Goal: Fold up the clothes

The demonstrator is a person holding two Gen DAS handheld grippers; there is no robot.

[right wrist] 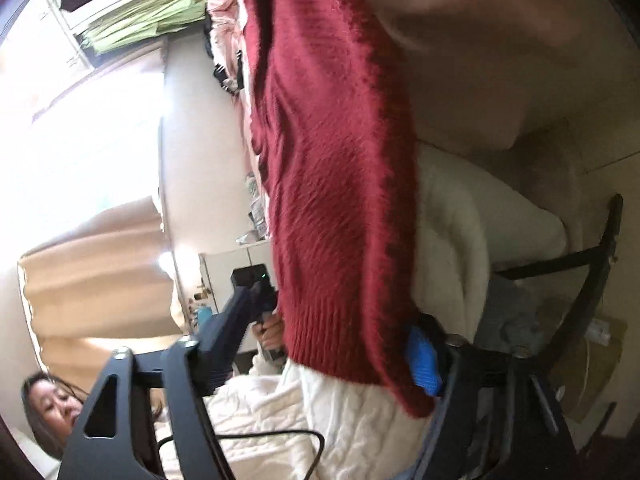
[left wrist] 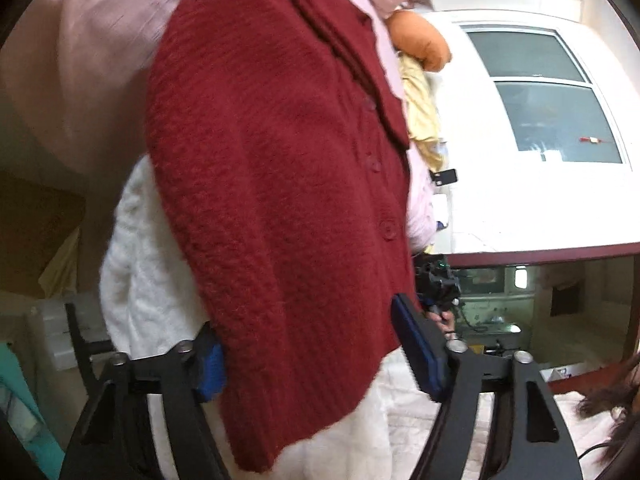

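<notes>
Left wrist view gives you the best read on the red knit cardigan (left wrist: 280,184): a thick, fuzzy, ribbed knit with a row of buttons (left wrist: 387,229) down its front edge. Judge it as soft, limp and fairly weighty for a garment; it should sag and stretch wherever you do not support it, but the coarse yarn ought to grip the pads well, so slipping looks unlikely. Take it by the ribbed hem or along the button edge, where the knit is doubled and firmer, not by a single loose layer.

Relative to the cardigan, your left gripper (left wrist: 316,354) sits at the lower hem with its jaws spread wide, one blue pad on each side of the fabric, which hangs between them; I cannot tell that either pad is pressing. In the right wrist view the cardigan (right wrist: 340,208) drapes down across the right gripper (right wrist: 316,354), its ribbed hem lying against the blue pad (right wrist: 424,360) on one side. The other finger is well clear of the cloth, so those jaws also stand wide. Behind the cardigan lies a white cable-knit garment (right wrist: 280,412).
</notes>
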